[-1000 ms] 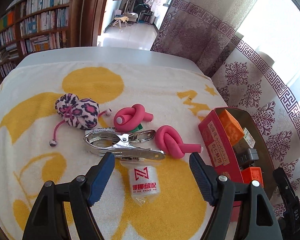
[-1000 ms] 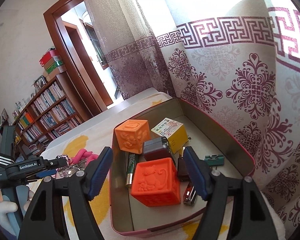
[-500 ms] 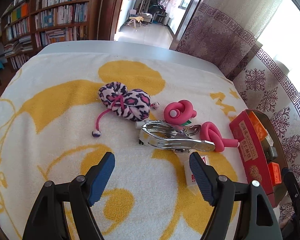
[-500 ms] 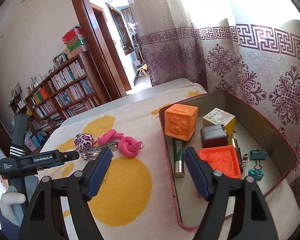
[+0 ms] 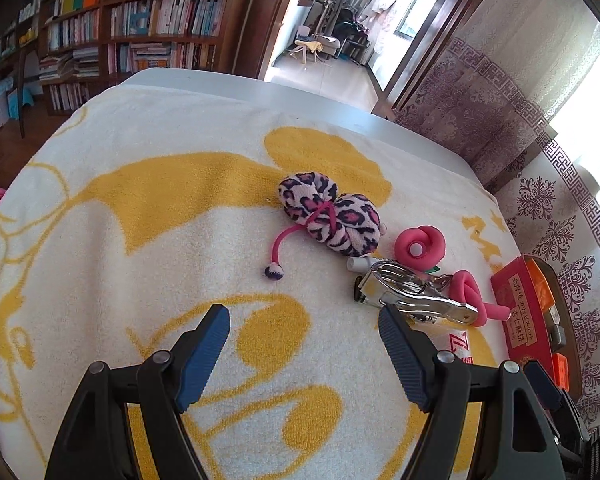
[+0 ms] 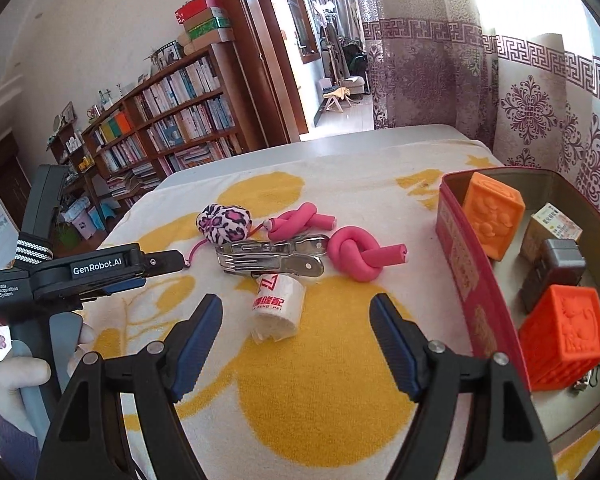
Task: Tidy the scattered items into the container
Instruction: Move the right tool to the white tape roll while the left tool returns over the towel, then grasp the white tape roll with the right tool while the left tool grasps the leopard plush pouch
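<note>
Bright daylight through curtains (image 6: 540,92), glare upper right; sharp focus; fisheye bending, dark corners.

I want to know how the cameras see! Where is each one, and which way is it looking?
Left wrist: sits on the left gripper, looking down at the towel and leopard pouch; its open jaws show.
Right wrist: sits on the right gripper, looking at the thread roll and tin; its open jaws, the left gripper and a hand show.
Both see: pouch, clamp, pink knots, tin.
</note>
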{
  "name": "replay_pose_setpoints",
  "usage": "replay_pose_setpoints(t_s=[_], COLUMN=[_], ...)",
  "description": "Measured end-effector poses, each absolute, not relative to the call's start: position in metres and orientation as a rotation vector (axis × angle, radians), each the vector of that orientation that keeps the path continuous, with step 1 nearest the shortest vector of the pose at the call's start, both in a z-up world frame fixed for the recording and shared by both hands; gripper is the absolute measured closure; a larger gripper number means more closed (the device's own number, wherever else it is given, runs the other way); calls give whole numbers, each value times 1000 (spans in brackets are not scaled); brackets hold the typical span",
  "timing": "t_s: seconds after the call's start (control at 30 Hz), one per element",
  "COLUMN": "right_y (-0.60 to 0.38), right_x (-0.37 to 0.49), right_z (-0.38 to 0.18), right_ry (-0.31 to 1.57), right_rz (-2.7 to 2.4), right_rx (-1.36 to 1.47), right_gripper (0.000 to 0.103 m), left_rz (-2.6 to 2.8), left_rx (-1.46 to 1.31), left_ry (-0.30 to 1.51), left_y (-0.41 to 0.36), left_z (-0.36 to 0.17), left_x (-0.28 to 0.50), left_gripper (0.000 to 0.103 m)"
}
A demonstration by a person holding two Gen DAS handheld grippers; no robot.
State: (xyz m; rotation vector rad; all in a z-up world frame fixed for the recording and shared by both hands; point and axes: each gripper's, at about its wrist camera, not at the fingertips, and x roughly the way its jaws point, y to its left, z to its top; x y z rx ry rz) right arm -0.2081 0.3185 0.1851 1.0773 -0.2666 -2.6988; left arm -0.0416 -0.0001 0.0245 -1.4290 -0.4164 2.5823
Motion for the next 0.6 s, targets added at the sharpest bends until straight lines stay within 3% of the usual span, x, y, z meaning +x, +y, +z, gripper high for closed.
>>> replay_pose_setpoints(t_s=[0.47,0.6], right_y=[292,290], right_x=[-245,-250], right_z=[159,149], right_ry=[-201,-197], right_rz=[-2614,-2581], right_rx=[1205,1254], right_gripper=[24,39], left_rz=[2582,2580], left_rx=[-1470,-1482], left_ry=[-400,-413], left_y=[3,2], left_z=[17,15], left_x=[-42,-43], left_gripper=[24,24])
